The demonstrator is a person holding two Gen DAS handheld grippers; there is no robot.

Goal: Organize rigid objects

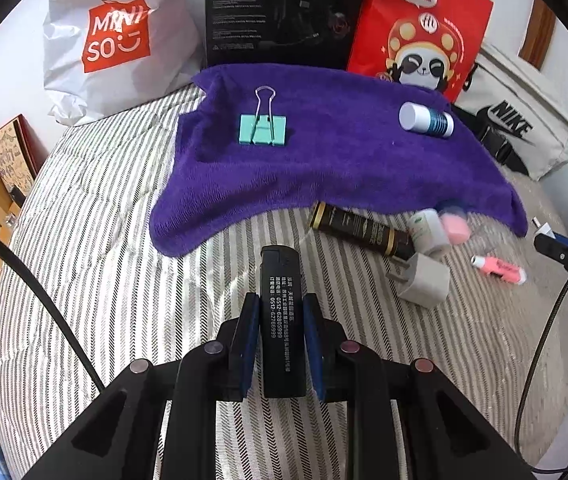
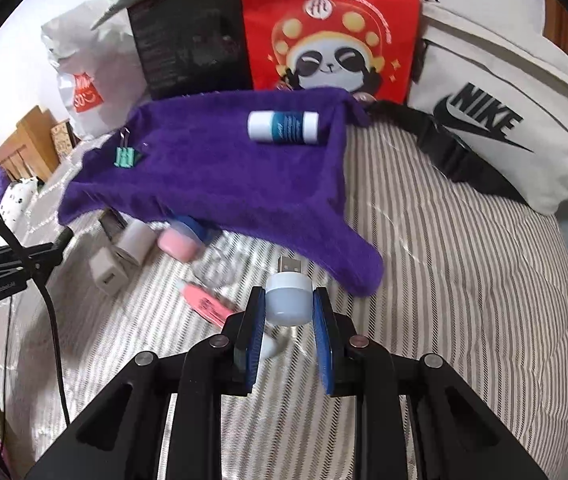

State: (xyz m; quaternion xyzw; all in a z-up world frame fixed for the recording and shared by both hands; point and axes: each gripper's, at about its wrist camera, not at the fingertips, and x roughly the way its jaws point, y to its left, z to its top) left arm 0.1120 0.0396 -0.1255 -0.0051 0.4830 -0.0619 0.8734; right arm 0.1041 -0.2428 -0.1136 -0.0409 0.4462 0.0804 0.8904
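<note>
Left wrist view. Left gripper (image 1: 280,320) clamped on a black lighter (image 1: 282,312), pads pressing its two broad flat sides, top end sticking out toward the far side, over the striped bedsheet (image 1: 104,280). Stiff, light, smooth plastic; likely to slide if the squeeze slackens, so the flat sides taken near mid-length look the right hold. Farther off, a purple towel (image 1: 324,168) spread flat, carrying a mint binder clip (image 1: 262,130) at far left and a white-and-blue bottle (image 1: 426,119) on its side at far right. Just beyond the towel's near edge, to the right: a dark tube (image 1: 360,230), a white charger plug (image 1: 424,282), a small white bottle (image 1: 430,230), a pink round thing (image 1: 455,224) and a pink highlighter (image 1: 498,270). All rigid and light by the look of them.

Right wrist view. Right gripper (image 2: 289,304) clamped on a small white USB lamp (image 2: 288,296), pads on the sides of its rounded body, metal plug pointing away toward the towel (image 2: 224,184). Hard, light, curved shell: prone to twist or pop out between flat pads; a grip across the widest part judged safest, metal plug left free. Bottle (image 2: 283,128) lying at the towel's far right, clip (image 2: 124,157) at its far left. Highlighter (image 2: 208,304) on the sheet just left of the pads, charger (image 2: 109,271) farther left.
</note>
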